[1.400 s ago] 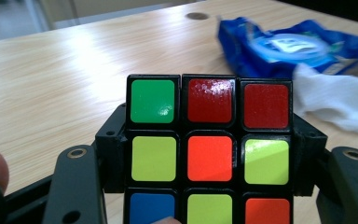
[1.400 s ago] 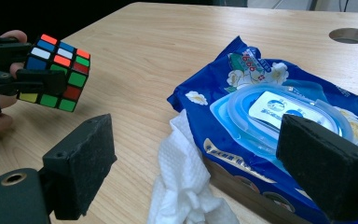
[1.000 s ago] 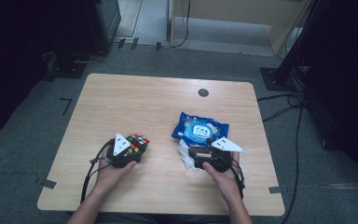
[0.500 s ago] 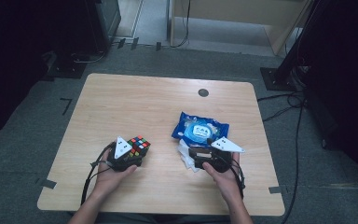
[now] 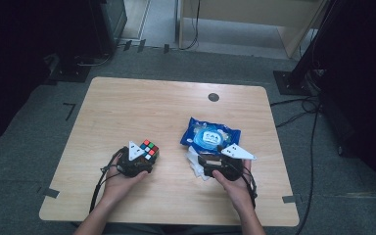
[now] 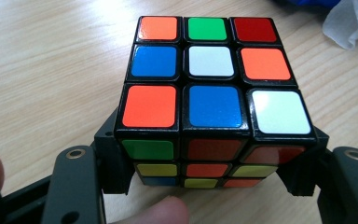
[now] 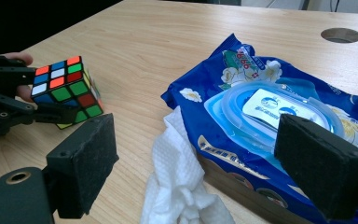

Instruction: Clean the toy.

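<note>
A scrambled Rubik's cube [image 6: 214,93] sits between the jaws of my left gripper [image 6: 209,175], which is shut on its lower sides. In the high view the cube [image 5: 148,148] is at the front left of the table, with my left gripper [image 5: 143,155] just behind it. My right gripper [image 7: 205,172] stands open over a crumpled white wipe [image 7: 177,186], beside a blue wet-wipe pack [image 7: 270,107] with its lid closed. From above, my right gripper [image 5: 206,164] is at the near edge of the pack [image 5: 209,137], by the wipe [image 5: 193,161]. Nothing is between its pads.
The wooden table [image 5: 127,112] has a round cable hole [image 5: 213,97] near its far edge. Cables trail over the carpet to the right of the table. Dark equipment stands at the back left.
</note>
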The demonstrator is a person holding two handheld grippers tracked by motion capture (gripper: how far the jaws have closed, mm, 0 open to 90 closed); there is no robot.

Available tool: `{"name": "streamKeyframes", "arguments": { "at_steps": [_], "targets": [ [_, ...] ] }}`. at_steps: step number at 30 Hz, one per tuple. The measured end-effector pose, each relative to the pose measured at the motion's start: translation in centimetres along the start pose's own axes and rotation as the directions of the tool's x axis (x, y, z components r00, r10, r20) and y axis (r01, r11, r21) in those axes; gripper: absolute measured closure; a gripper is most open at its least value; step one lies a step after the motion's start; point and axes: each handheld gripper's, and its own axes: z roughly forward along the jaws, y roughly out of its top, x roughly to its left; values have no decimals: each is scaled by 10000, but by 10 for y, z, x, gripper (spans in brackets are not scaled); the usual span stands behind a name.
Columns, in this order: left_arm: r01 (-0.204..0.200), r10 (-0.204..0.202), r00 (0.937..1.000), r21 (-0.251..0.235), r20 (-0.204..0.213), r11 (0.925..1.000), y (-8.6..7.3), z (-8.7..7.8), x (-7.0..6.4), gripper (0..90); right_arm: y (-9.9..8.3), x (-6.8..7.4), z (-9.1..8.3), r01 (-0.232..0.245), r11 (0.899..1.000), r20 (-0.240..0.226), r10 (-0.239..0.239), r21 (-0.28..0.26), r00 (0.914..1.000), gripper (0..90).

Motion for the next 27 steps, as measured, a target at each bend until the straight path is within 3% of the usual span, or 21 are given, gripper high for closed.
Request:
{"name": "streamKeyframes", "arguments": {
  "at_steps": [2,6,10,13,15,19,22,27],
  "targets": [
    [-45,45,10000,60,-58,10000,1,1,0,336,0,0,0,14,10000,5,-14,17,10000,126],
    [359,-356,9992,138,-198,9993,1,1,4,336,0,1,1,14,10000,10,-14,27,10000,126],
    [378,-378,9993,68,-21,9993,0,0,8,331,0,1,0,12,10000,-2,-12,-3,10000,126],
    [194,-196,9997,-137,-123,9997,1,-7,7,221,1,0,-2,-104,9999,-150,104,-4,9998,119],
    [383,-384,9993,-180,-31,9991,4,-14,8,144,5,-3,-3,-150,9999,-234,150,-16,9996,102],
    [851,-845,9963,-412,158,9955,7,-30,15,88,12,-12,-13,-285,9996,-392,286,32,9988,50],
    [893,-897,9959,-298,-129,9956,6,-43,21,83,12,-22,-23,-52,9993,-122,56,358,9999,0],
    [1202,-1211,9916,-225,-453,9925,-2,-70,40,60,7,-44,-47,-434,9978,626,402,509,9972,0]
  ]
}}
